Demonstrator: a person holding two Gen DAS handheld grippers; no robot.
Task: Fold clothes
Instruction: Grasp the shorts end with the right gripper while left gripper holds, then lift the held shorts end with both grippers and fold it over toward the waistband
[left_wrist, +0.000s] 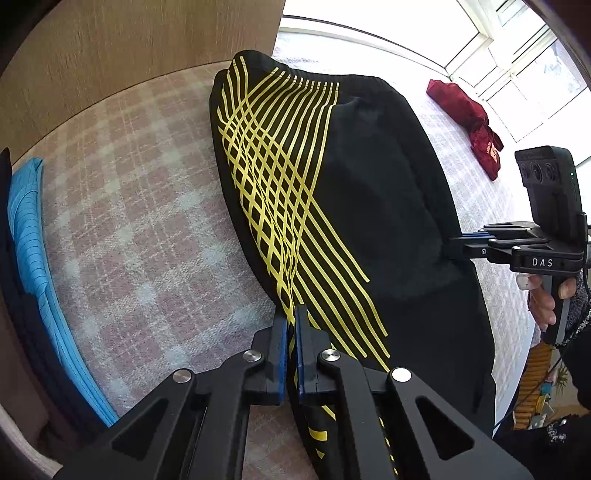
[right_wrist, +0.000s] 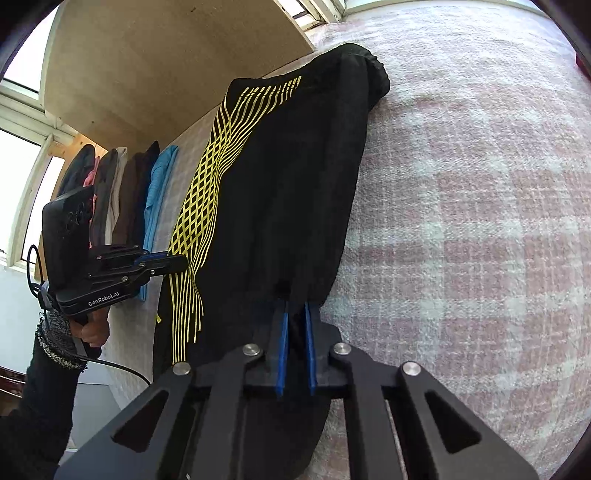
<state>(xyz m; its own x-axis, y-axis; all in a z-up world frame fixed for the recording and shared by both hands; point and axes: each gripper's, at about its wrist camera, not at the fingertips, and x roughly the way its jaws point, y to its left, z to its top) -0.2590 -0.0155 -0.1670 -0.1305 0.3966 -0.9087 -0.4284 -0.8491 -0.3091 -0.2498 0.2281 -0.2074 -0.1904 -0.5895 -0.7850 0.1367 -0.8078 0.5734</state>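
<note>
So there's one black garment (left_wrist: 373, 206) with yellow stripes (pants or shorts, can't quite tell) laid out on the pink plaid bed (left_wrist: 140, 236), its long axis running straight away from both claws toward the far edge by the wooden headboard (left_wrist: 129, 40). Its far end, which looks like a waistband, sits up near the headboard, and the near end hangs at the bed's near edge where both claws have it. The left claw (left_wrist: 291, 332) is clamped on the striped side of the near hem, blue pads squeezed on the cloth. The right claw (right_wrist: 295, 325) is pinched on the plain black side of the same hem, so both are about equally close and the whole garment stretches forward from them. My guess is the next move is carrying that near edge forward over the rest to halve it lengthwise, so the two grips need to travel together or it'll skew. Counting the rest: one red garment (left_wrist: 469, 125) well apart toward the window (left_wrist: 517, 55) side, plus a row of about five folded pieces (right_wrist: 122, 192) along the left edge, the nearest one blue (left_wrist: 37, 258).
</note>
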